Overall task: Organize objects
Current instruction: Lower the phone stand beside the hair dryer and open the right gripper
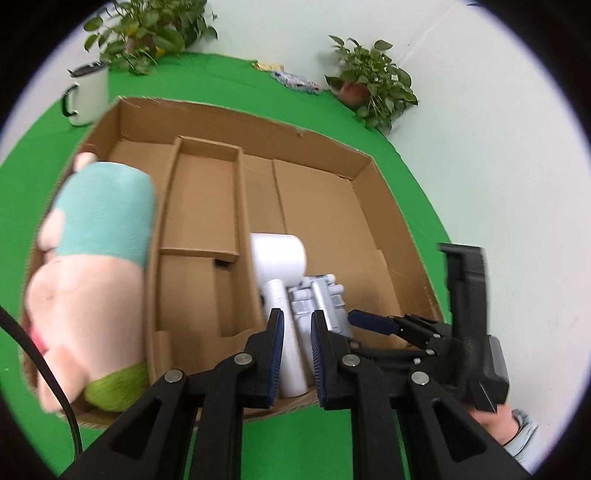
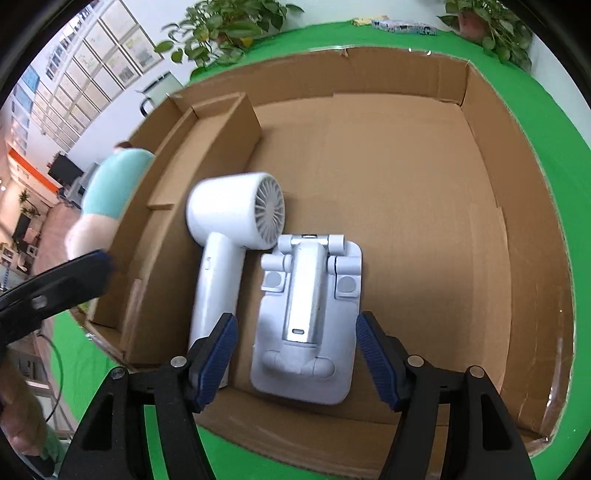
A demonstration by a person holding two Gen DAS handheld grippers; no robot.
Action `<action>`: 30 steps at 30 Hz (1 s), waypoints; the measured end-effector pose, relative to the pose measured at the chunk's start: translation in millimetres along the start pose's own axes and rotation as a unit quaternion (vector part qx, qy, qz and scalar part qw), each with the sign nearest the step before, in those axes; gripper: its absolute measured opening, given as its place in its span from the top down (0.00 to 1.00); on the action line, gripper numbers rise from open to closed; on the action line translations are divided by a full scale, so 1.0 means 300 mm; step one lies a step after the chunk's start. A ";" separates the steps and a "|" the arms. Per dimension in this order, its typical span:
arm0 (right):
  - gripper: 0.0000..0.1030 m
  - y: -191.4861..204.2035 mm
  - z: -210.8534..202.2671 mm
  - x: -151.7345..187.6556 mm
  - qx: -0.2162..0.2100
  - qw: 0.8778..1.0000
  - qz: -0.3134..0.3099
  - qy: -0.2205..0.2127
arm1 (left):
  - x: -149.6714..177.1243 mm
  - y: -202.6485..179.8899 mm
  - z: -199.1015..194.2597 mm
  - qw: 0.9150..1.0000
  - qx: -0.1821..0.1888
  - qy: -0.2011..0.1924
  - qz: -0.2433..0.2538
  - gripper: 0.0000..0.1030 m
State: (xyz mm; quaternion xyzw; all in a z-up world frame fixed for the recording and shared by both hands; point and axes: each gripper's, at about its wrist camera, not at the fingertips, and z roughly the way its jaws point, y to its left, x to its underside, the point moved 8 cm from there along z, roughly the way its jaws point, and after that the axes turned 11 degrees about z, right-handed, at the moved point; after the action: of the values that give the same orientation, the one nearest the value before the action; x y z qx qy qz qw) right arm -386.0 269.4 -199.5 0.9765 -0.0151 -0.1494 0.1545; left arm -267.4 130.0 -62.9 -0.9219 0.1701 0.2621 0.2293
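Observation:
A large open cardboard box (image 1: 362, 162) (image 2: 480, 122) lies on a green cloth. In it lie a white hair dryer (image 2: 225, 236) (image 1: 280, 258) and, to its right, a grey folding stand (image 2: 310, 317) (image 1: 317, 299). My right gripper (image 2: 295, 354) is open, its blue pads astride the stand's near end, not touching it. My left gripper (image 1: 297, 354) hangs over the dryer's handle, its jaws narrowly apart and empty. A plush doll (image 1: 99, 266) (image 2: 107, 199) in a teal top lies at the box's left side. The right gripper shows in the left wrist view (image 1: 373, 321).
A smaller cardboard insert (image 1: 203, 195) (image 2: 207, 147) with compartments fills the box's left part. A white enamel mug (image 1: 86, 92) stands behind the box at the left. Potted plants (image 1: 369, 81) (image 1: 147, 29) and small packets (image 1: 295, 79) stand at the back by the wall.

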 end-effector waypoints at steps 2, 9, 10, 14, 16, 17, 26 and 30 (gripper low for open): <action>0.52 0.003 0.006 -0.002 0.027 0.999 -0.012 -0.013 | 0.013 0.010 -0.012 1.000 -0.009 -0.004 0.004 0.87; 0.69 0.043 0.001 0.014 0.049 0.998 -0.018 -0.024 | 0.060 0.051 -0.020 1.000 -0.011 -0.006 -0.004 0.87; 0.69 0.046 -0.003 0.015 0.047 0.999 -0.013 -0.024 | 0.065 0.053 -0.019 1.000 -0.012 -0.006 -0.005 0.87; 0.69 0.049 -0.007 0.034 0.035 0.999 -0.001 -0.020 | 0.088 0.065 -0.018 1.000 -0.014 -0.006 -0.010 0.87; 0.69 0.057 -0.011 0.047 0.034 0.999 -0.005 -0.020 | 0.098 0.069 -0.019 1.000 -0.017 -0.008 -0.010 0.87; 0.69 0.059 -0.006 0.047 0.034 0.999 -0.005 -0.021 | 0.102 0.071 -0.024 1.000 -0.020 -0.009 -0.009 0.87; 0.37 0.073 -0.040 0.063 0.011 0.998 -0.002 -0.055 | 0.115 0.103 0.015 0.997 -0.070 -0.019 0.002 0.87; 0.11 0.090 -0.148 0.079 0.017 0.993 -0.027 -0.117 | 0.133 0.092 0.067 0.998 -0.068 -0.004 0.001 0.87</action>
State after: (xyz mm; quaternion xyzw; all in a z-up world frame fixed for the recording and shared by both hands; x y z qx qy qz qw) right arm -349.8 255.2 -157.7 0.9548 -0.0090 -0.2665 0.1313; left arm -255.5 109.5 -109.7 -0.9341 0.1518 0.2772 0.1662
